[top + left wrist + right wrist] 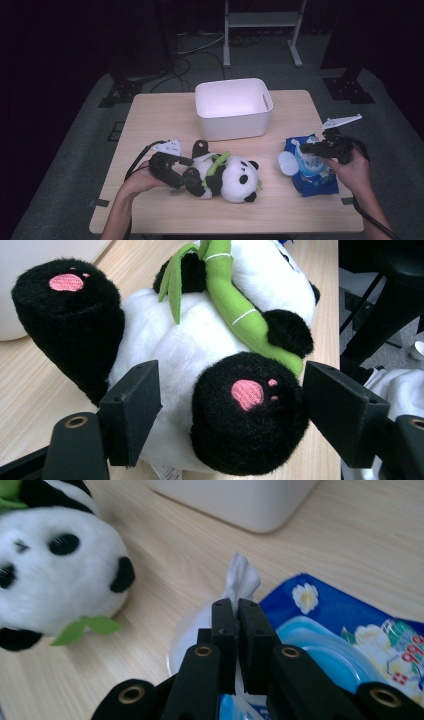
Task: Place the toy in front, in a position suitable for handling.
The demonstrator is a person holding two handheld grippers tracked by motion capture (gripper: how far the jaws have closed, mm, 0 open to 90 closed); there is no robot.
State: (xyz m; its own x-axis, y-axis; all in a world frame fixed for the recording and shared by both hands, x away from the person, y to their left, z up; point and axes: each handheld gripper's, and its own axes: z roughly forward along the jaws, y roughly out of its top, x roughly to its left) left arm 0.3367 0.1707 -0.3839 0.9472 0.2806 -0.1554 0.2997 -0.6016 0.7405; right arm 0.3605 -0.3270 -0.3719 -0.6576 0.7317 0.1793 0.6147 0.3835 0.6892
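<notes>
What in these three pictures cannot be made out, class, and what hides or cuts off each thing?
- Bin floor: high view, its front wall hides it.
- Wipes pack print: right gripper view, blurred, cut off by the edge.
- Wipe lower part: right gripper view, the right gripper shut on it covers it.
- Panda face: left gripper view, cut off at the top edge.
- Left gripper pads: whether they touch the paw, fur hides it.

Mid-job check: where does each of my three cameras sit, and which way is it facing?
High view: above the table, looking down; forearms, both hands show.
Left gripper view: behind open jaws flanking the panda foot.
Right gripper view: behind jaws shut on a wipe over the blue pack.
Shared: both gripper views show panda and white bin.
</notes>
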